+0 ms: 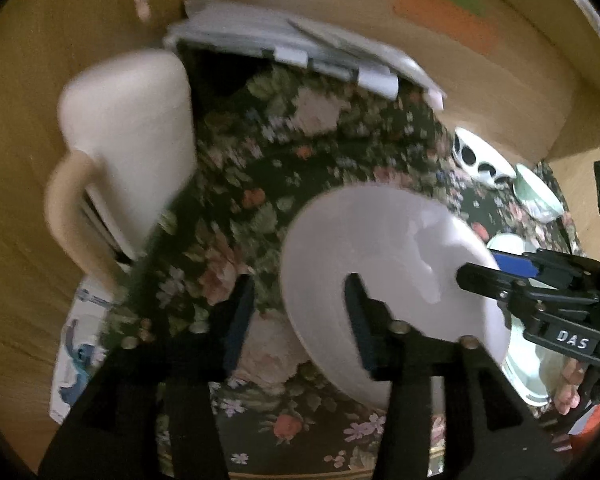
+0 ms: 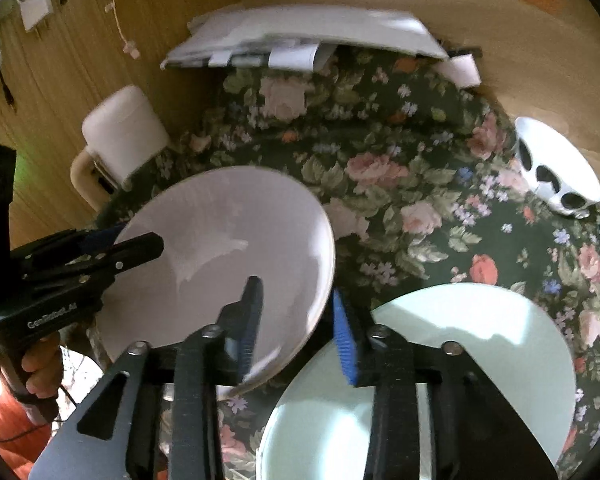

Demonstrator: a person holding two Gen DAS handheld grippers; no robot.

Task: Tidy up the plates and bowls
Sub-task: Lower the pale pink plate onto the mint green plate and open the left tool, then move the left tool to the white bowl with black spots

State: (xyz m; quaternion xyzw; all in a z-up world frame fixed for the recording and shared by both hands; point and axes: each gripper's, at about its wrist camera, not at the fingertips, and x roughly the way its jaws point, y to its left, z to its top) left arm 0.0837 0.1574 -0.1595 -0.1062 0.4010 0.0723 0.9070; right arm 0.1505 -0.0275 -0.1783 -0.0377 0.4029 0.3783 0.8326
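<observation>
A floral tablecloth (image 2: 400,184) is seen against wood-panel walls. At left, the white plate (image 2: 228,248) is straddled at its rim by both grippers: L gripper (image 1: 300,312) w/ fingers apart, R gripper (image 2: 296,328) likewise spread, rim between but not pinched. A mint plate (image 2: 492,344) lies just R, under the R gripper. "DAS" and "GenRobot.AI" are read on the gripper bodies.
</observation>
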